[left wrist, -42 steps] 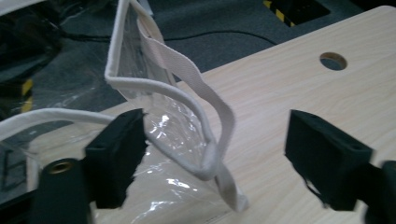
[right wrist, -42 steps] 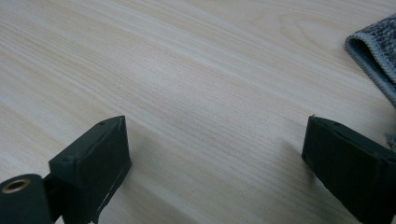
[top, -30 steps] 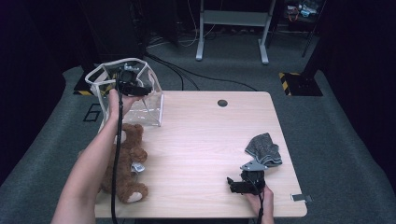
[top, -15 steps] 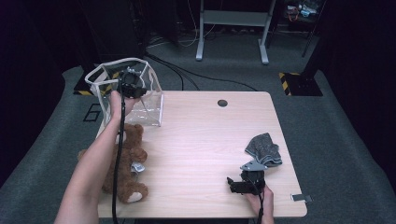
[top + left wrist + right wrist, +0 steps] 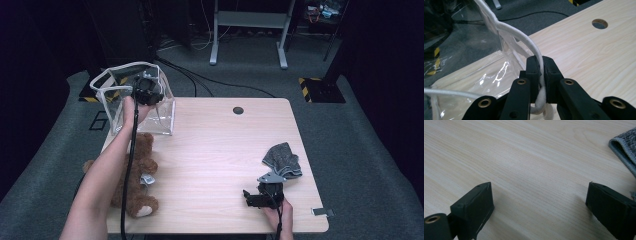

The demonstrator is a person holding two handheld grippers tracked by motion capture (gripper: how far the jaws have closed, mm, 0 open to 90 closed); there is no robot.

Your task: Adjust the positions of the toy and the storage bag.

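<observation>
Left tongs (image 5: 540,65) clamped on clear bag's (image 5: 162,112) white rim cord (image 5: 524,41).

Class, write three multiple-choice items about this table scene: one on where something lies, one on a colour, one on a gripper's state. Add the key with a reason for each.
1. Where does the teddy bear lie?
A. near left part of the table
B. inside the clear bag
C. beside the grey cloth

2. What colour is the bag's rope handle?
A. red
B. white
C. black

3. How do the left gripper's jaws stand?
A. wide open over the table
B. shut on the rope handle
C. shut on the cloth

Key: 1 A, the bear lies under the left forearm; 2 B, the cord is white against the clear bag; 3 B, the jaws pinch the cord.
</observation>
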